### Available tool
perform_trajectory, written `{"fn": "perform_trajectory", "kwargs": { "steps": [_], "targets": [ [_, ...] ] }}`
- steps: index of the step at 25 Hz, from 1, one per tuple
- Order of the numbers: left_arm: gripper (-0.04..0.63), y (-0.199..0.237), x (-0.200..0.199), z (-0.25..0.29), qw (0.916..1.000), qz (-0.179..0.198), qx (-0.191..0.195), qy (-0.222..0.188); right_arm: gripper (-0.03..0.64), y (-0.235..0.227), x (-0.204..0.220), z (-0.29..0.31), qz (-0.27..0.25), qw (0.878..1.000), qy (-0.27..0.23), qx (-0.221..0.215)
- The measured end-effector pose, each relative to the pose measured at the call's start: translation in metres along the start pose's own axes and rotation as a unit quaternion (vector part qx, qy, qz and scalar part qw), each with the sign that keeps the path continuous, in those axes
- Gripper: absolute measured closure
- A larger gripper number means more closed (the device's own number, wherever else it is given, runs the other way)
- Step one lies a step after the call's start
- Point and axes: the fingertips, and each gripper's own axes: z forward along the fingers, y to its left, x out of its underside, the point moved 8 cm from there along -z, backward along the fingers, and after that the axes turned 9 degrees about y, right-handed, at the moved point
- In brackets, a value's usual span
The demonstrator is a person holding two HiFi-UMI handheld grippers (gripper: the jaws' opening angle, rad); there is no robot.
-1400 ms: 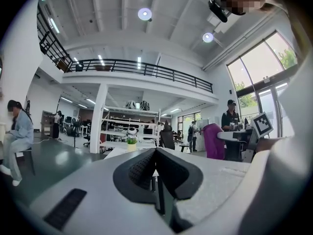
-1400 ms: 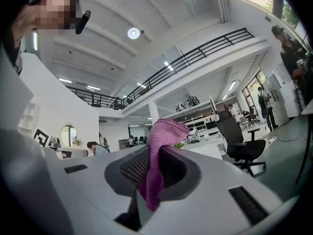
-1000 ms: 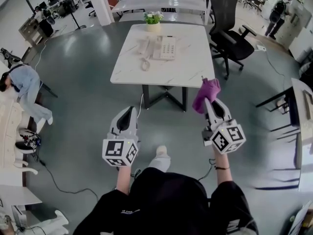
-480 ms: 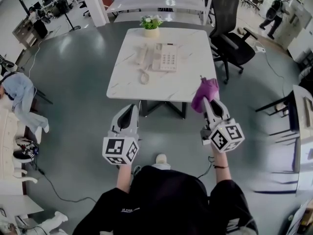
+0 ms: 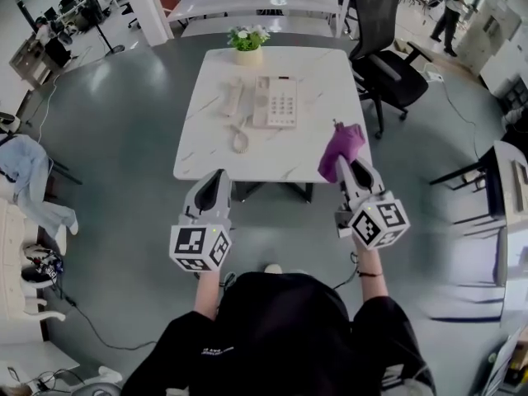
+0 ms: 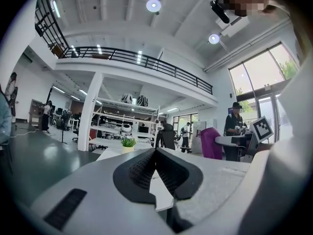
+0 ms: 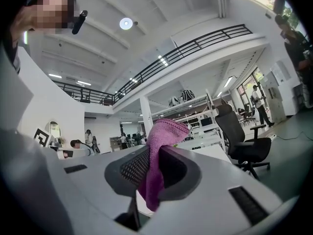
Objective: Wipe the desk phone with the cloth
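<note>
Open-plan hall, white desk point(image 5: 323, 73) ahead | desk phone point(image 5: 275, 101) lies mid-desk | cloth point(image 5: 341, 148) is pinched in right tongs point(image 5: 345, 170), near desk edge | left tongs point(image 5: 216, 176) closed, empty | risk: loose handset point(image 5: 233, 99) could be shoved off by a hard swipe.

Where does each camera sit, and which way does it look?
Head view: on the person's head, looking steeply down at the white marbled table and beige desk phone; left gripper, right gripper, forearms show.
Left gripper view: rides that gripper, facing along its shut, empty jaws.
Right gripper view: likewise; jaws clamp the purple knitted cloth.
Shared: all three show the cloth.
</note>
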Motion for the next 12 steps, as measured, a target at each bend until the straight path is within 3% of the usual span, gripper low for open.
{"fn": "perform_trajectory", "kwargs": {
  "steps": [12],
  "targets": [
    [0.597, 0.018, 0.0, 0.049, 0.9998, -0.002, 0.008, 0.019, 0.58, -0.024, -0.003, 0.05, 0.007, 1.0, 0.012, 0.003]
  ]
}}
